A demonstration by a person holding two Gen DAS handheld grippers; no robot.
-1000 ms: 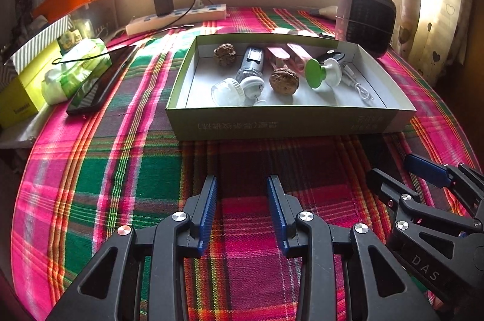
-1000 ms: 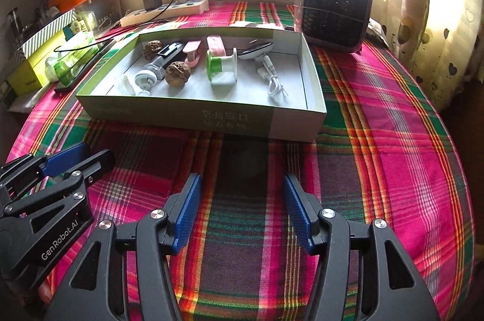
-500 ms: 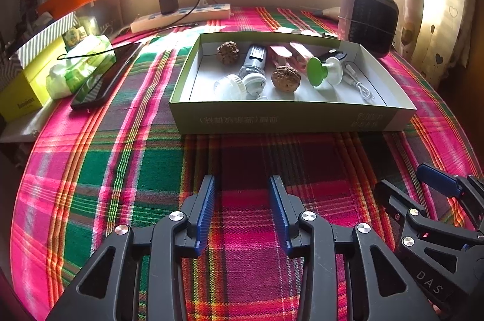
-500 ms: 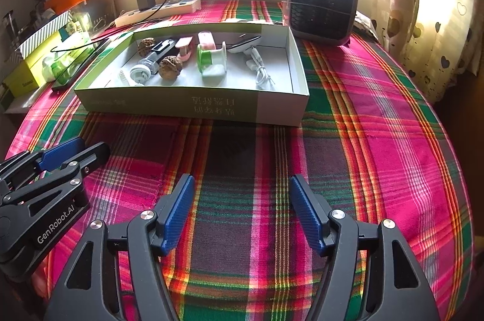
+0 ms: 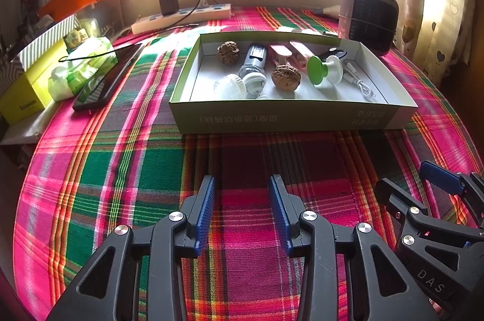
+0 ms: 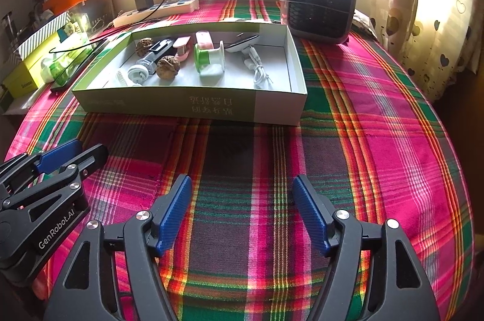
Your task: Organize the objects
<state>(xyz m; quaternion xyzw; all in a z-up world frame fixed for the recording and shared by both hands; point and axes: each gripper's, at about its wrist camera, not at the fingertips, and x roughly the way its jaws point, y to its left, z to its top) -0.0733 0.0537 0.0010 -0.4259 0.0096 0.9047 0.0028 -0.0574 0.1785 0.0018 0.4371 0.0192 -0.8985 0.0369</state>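
Both sets of jaws have just been opening: left gripper (image 5: 242,207) stands moderately apart, right gripper (image 6: 242,210) wide, nothing between either. Everything small already sits in the box (image 5: 290,118) ahead, walnut (image 5: 286,74) and green spool (image 5: 316,70) among them, so this looks like the finish. Next, likely just pull back. Plaid cloth (image 6: 378,139), sunny window, heater (image 6: 319,8) behind.

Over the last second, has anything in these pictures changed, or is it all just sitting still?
Only the fingers moved. The left gripper has just been opening, and the right gripper has opened wider still; nothing lies between either pair, only the plaid tablecloth below. Neither took hold of anything. The cardboard tray and the walnuts, green spool and white cable inside it stayed put.
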